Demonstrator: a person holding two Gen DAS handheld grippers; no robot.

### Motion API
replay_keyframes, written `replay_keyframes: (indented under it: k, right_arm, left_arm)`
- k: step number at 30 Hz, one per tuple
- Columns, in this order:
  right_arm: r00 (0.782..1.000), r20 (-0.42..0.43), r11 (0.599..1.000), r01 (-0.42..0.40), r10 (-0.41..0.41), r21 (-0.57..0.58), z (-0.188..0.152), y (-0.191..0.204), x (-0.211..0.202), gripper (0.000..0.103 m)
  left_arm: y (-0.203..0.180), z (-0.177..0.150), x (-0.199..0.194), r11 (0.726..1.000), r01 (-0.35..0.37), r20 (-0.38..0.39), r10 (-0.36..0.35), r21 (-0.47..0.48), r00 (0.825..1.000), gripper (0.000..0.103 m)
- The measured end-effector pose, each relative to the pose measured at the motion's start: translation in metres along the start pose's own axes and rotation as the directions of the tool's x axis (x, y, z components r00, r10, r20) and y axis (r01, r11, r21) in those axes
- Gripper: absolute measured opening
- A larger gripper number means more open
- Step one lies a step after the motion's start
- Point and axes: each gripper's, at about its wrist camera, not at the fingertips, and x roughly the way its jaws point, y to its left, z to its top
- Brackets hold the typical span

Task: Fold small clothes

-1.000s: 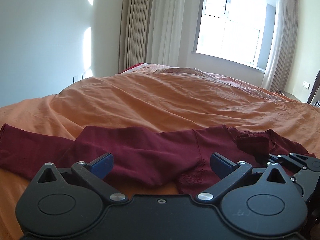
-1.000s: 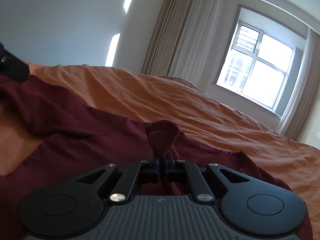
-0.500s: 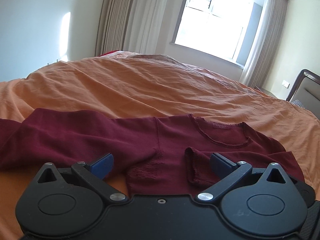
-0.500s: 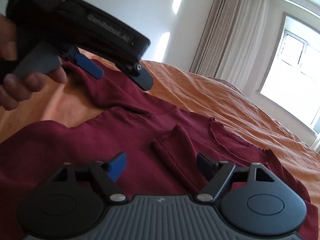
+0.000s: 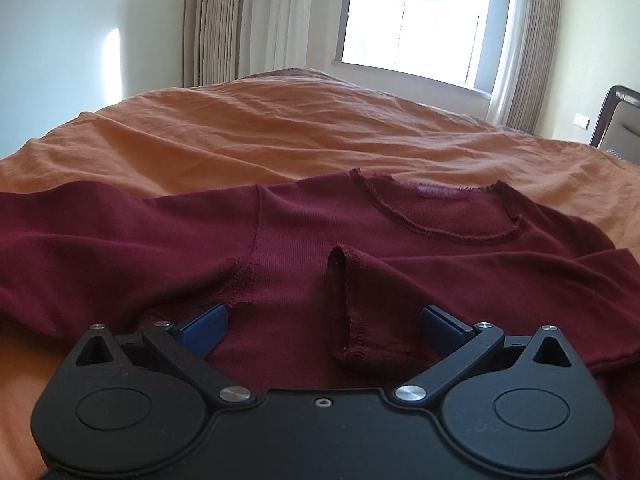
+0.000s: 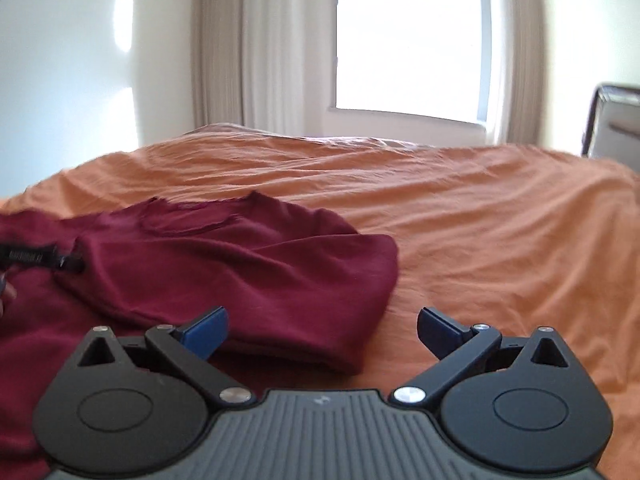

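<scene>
One sleeve folded in, both my jaws empty over the maroon top

The maroon long-sleeved top (image 5: 304, 240) lies flat on the orange bedspread (image 5: 280, 136), neckline away from me, its right sleeve (image 5: 460, 272) already laid across the chest with the cuff (image 5: 346, 312) near the middle. My left gripper (image 5: 322, 330) hangs just above that cuff, jaws spread wide and gripping nothing. My right gripper (image 6: 322, 328) sits at the folded right edge, its jaws opening, cloth beneath them but none pinched. The other sleeve, I judge, comes next: take it near its cuff, lift little, and lay it straight across so both overlap evenly. The right view is blurred, so that edge may be less tidy than it looks. No containers are in sight.
</scene>
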Motion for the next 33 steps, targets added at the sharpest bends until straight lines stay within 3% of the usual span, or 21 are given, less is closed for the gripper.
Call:
replay_keyframes:
  k: [3, 5, 9, 10, 11, 12, 13, 17, 20, 23, 27, 31, 33]
  right_arm:
    - [1.0, -0.004, 0.987, -0.019, 0.02, 0.161, 0.015, -0.036, 0.024, 0.101]
    - [1.0, -0.016, 0.969, -0.011, 0.015, 0.246, 0.024, -0.057, 0.043, 0.089]
    - [0.996, -0.051, 0.933, -0.051, 0.073, 0.355, 0.033, -0.071, 0.08, 0.076]
    - [0.995, -0.059, 0.927, -0.056, 0.084, 0.37, 0.035, -0.073, 0.084, 0.068]
    - [0.993, -0.066, 0.921, -0.065, 0.097, 0.383, 0.035, -0.075, 0.089, 0.053]
    - [0.992, -0.067, 0.919, -0.069, 0.103, 0.388, 0.036, -0.077, 0.091, 0.042]
    - [0.994, -0.058, 0.922, -0.064, 0.093, 0.383, 0.038, -0.077, 0.089, 0.015]
    - [0.998, 0.055, 0.969, -0.012, -0.001, 0.248, 0.046, -0.065, 0.058, 0.008]
    - [0.993, 0.09, 0.989, 0.06, -0.072, 0.136, 0.046, -0.053, 0.049, 0.003]
    - [0.994, 0.06, 0.992, 0.088, -0.094, 0.088, 0.045, -0.044, 0.062, 0.003]
    - [0.995, 0.041, 0.989, 0.087, -0.092, 0.122, 0.04, -0.046, 0.063, 0.007]
    - [0.993, 0.045, 0.987, 0.104, -0.11, 0.118, 0.027, -0.051, 0.033, 0.05]
    - [0.993, 0.037, 0.991, 0.11, -0.113, 0.077, 0.015, -0.047, 0.01, 0.059]
  left_arm:
    - [0.001, -0.006, 0.005, 1.0, -0.011, -0.005, 0.011, 0.002, 1.0, 0.103]
    - [0.001, -0.012, 0.007, 1.0, -0.017, 0.004, 0.017, 0.008, 1.0, 0.103]
    - [0.001, -0.016, 0.009, 1.0, -0.017, 0.014, 0.017, 0.01, 1.0, 0.103]
    - [0.002, -0.016, 0.009, 1.0, -0.013, 0.016, 0.013, 0.004, 1.0, 0.103]
    - [0.003, -0.016, 0.009, 1.0, -0.009, 0.017, 0.009, -0.001, 1.0, 0.103]
    - [0.004, -0.016, 0.009, 1.0, -0.006, 0.019, 0.006, -0.005, 1.0, 0.103]
    - [0.004, -0.017, 0.009, 1.0, -0.004, 0.019, 0.004, -0.007, 1.0, 0.103]
    - [0.004, -0.017, 0.01, 1.0, -0.001, 0.017, 0.002, -0.008, 1.0, 0.103]
    - [0.004, -0.017, 0.01, 1.0, -0.004, 0.017, 0.004, -0.004, 1.0, 0.103]
    - [0.003, -0.017, 0.011, 1.0, -0.007, 0.018, 0.007, 0.002, 1.0, 0.103]
    - [0.002, -0.018, 0.01, 1.0, -0.009, 0.017, 0.008, 0.005, 1.0, 0.103]
    - [0.002, -0.018, 0.01, 1.0, -0.008, 0.017, 0.008, 0.005, 1.0, 0.103]
    - [0.002, -0.018, 0.01, 1.0, -0.009, 0.018, 0.009, 0.005, 1.0, 0.103]
